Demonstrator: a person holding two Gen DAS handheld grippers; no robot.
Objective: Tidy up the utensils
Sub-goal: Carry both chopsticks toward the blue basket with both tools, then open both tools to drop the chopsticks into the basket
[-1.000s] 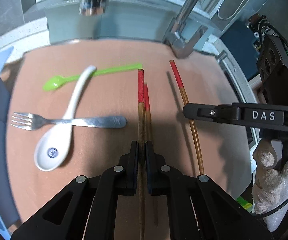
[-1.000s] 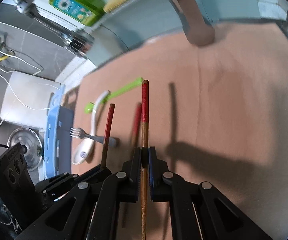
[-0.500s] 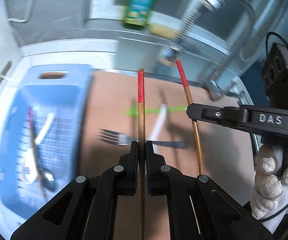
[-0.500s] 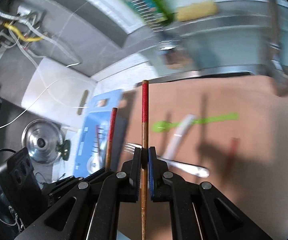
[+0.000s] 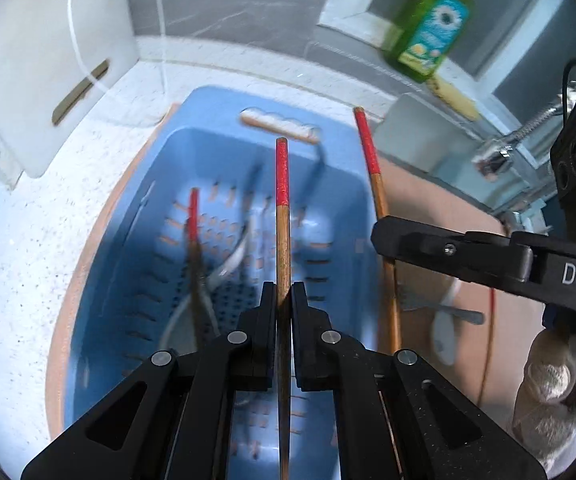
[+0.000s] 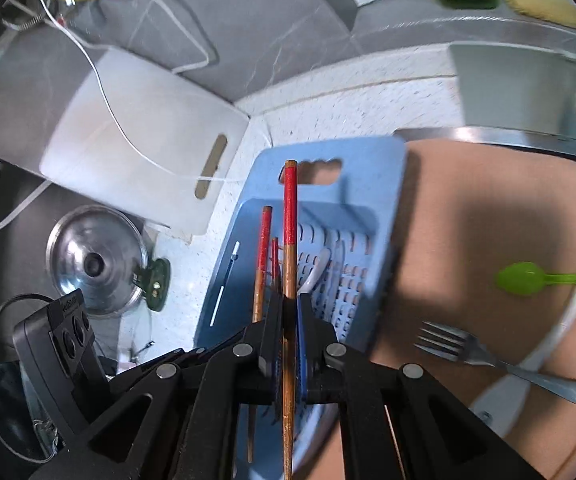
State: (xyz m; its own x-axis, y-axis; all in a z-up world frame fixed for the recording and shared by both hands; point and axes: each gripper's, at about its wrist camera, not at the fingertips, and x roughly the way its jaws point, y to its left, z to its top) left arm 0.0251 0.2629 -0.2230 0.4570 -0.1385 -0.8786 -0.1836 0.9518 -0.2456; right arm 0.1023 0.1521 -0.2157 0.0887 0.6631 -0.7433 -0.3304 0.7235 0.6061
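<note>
Both hands tip their tongs steeply downward, side by side over the blue basket [image 5: 136, 216]. The left tongs [image 5: 283, 300] are pressed together on a red-tipped chopstick [image 5: 283, 216], which runs straight up between the jaws, its red end over the basket's slotted floor. The right tongs [image 6: 289, 312] are likewise clamped on a second red-tipped chopstick [image 6: 289, 240], whose tip reaches near the basket's handle cut-out. In the left wrist view this second chopstick [image 5: 376, 184] stands just to the right of the first, above the basket's right rim, pinched by the right tongs [image 5: 384, 236] that reach in from the side; a gloved hand [image 5: 556, 392] shows at the lower right behind them.

Inside the basket lie another red-tipped chopstick [image 5: 193, 220] and what look like a few pale or metal utensils — the blur leaves them hard to name. Outside it, on the tan mat [image 6: 488, 208] to the right, remain a metal fork [image 6: 472, 352], a white spoon [image 6: 568, 312] crossing over it, and a green spoon [image 6: 524, 278] just beyond.

The basket sits at the mat's left end on the speckled surface [image 5: 20, 248] (a white cutting board [image 6: 136, 136] leans at the wall behind). A green soap bottle [image 5: 432, 28] stands on the ledge — well apart from the utensils.
</note>
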